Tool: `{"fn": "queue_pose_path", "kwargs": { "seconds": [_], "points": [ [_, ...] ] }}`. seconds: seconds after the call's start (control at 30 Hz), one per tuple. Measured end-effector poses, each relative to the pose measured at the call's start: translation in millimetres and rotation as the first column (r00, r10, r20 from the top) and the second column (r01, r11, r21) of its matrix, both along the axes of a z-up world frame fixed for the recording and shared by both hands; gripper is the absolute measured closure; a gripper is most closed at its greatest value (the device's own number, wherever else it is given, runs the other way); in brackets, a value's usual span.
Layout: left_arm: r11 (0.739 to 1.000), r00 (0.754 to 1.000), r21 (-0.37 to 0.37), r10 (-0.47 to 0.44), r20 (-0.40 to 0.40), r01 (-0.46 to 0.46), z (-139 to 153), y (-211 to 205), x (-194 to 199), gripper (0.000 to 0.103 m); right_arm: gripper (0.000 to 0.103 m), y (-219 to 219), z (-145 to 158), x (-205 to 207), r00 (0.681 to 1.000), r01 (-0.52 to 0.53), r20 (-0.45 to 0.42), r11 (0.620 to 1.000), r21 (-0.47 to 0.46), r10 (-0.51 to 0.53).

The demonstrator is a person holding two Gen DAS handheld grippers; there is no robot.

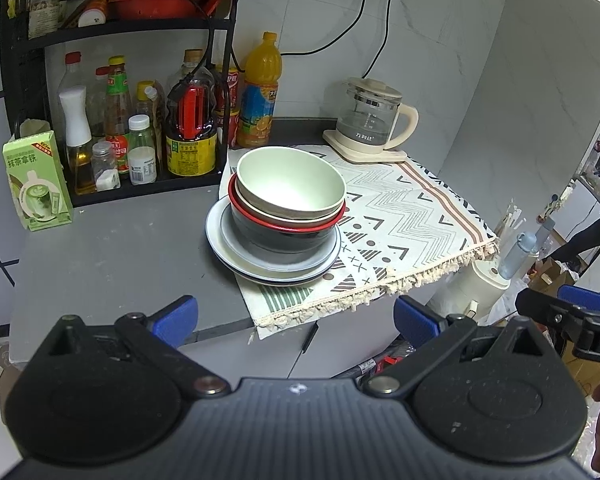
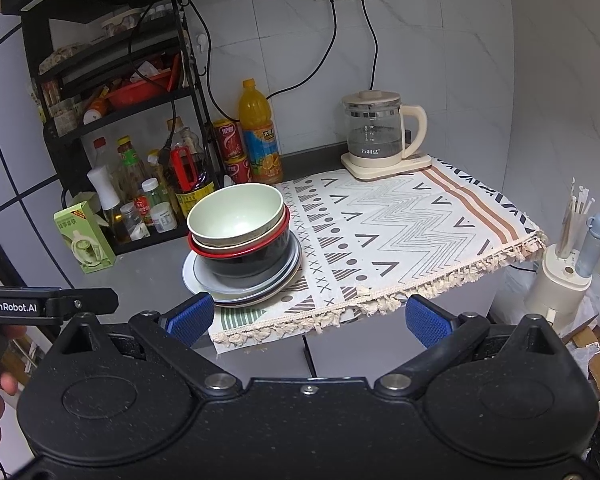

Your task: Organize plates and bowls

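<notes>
A stack stands at the left edge of the patterned cloth (image 1: 412,216) (image 2: 400,232). On top is a pale green bowl (image 1: 290,184) (image 2: 236,216), nested in a cream bowl, inside a red-rimmed black bowl (image 1: 288,236) (image 2: 248,260), on several plates (image 1: 276,266) (image 2: 244,290). My left gripper (image 1: 296,320) is open and empty, in front of the stack, off the counter edge. My right gripper (image 2: 310,318) is open and empty, in front of the cloth's fringe. Each gripper shows at the edge of the other's view.
A black rack (image 1: 112,120) (image 2: 140,168) with bottles and jars stands behind-left of the stack. An orange juice bottle (image 1: 260,92) (image 2: 258,132), a glass kettle (image 1: 370,120) (image 2: 380,136) and a green carton (image 1: 36,184) (image 2: 84,244) stand on the grey counter. A white container (image 2: 564,280) stands right, below the counter.
</notes>
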State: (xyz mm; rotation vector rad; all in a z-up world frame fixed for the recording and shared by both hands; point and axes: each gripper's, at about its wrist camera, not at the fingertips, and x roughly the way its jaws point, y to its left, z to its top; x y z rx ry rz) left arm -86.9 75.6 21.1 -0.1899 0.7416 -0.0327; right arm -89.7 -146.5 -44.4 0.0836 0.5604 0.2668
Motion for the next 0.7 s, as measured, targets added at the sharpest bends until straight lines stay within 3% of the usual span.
{"fn": "queue_pose_path", "kwargs": {
  "seconds": [0.7],
  "points": [
    [0.999,0.999,0.004,-0.043,-0.014,0.044,-10,-6,5,0.0,0.0,-2,-14,-1,0.998,0.039,-0.04,0.999,-0.003,-0.039]
  ]
}}
